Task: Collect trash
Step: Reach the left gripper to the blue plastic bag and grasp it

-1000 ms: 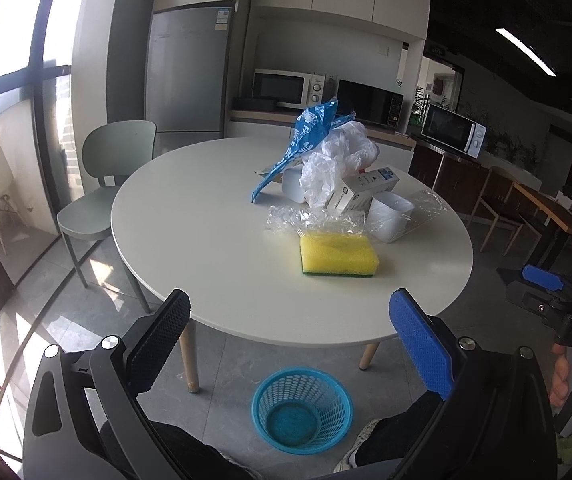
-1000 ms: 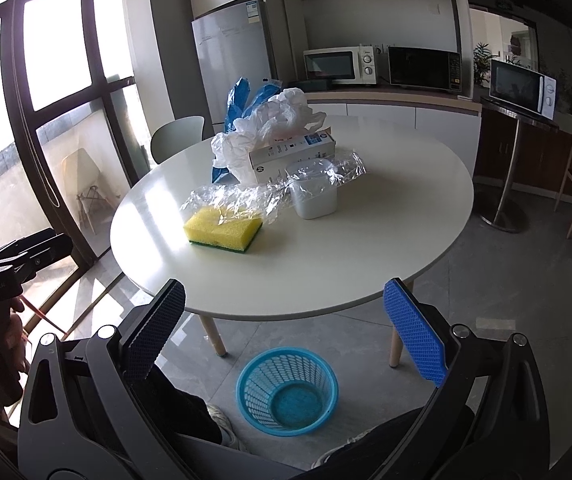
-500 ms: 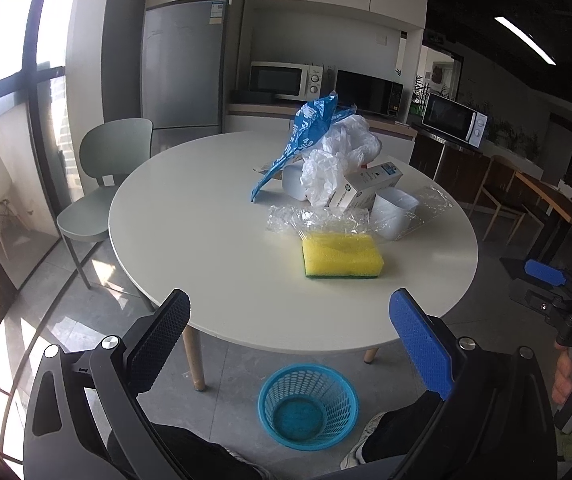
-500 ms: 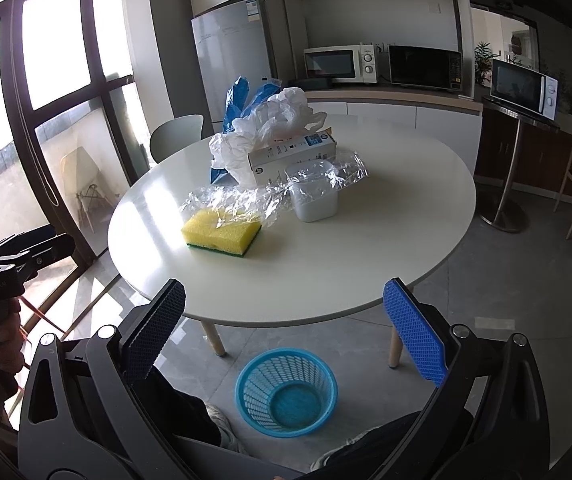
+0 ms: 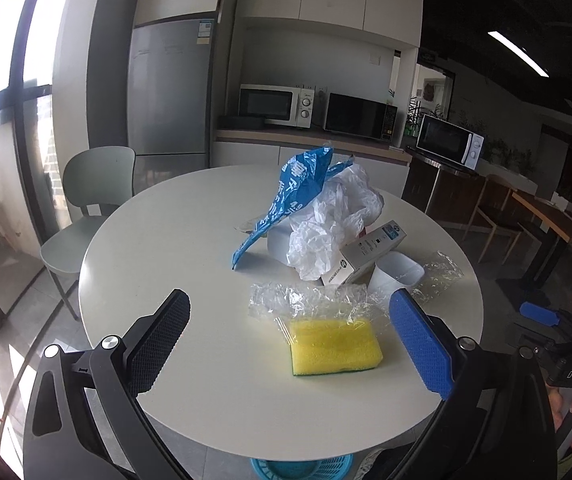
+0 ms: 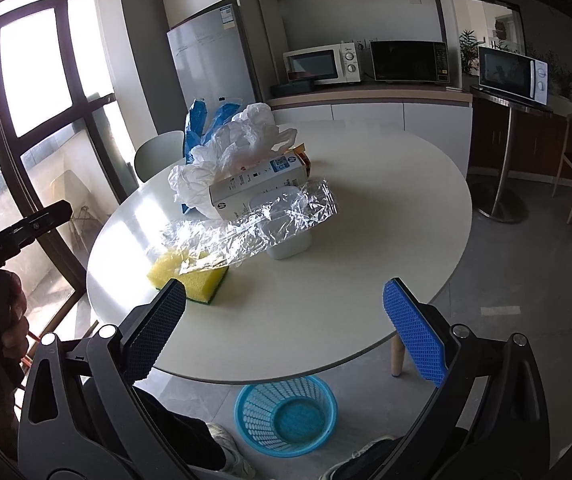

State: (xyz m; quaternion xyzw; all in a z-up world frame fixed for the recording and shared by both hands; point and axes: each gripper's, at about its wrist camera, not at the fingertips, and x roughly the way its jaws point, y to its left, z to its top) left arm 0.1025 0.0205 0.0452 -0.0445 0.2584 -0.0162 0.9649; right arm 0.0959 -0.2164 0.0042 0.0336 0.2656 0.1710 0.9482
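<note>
Crinkled clear plastic film [image 5: 306, 300] looking light, slippery; I'm holding my left claw [image 5: 286, 344] and right claw [image 6: 281, 320] apart, pinching bunched edge.

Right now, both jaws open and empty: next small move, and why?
Probably ease the left gripper forward and down onto the clear plastic wrap. It is the nearest trash, draped loosely over the yellow sponge, and nothing is grasped yet.
</note>
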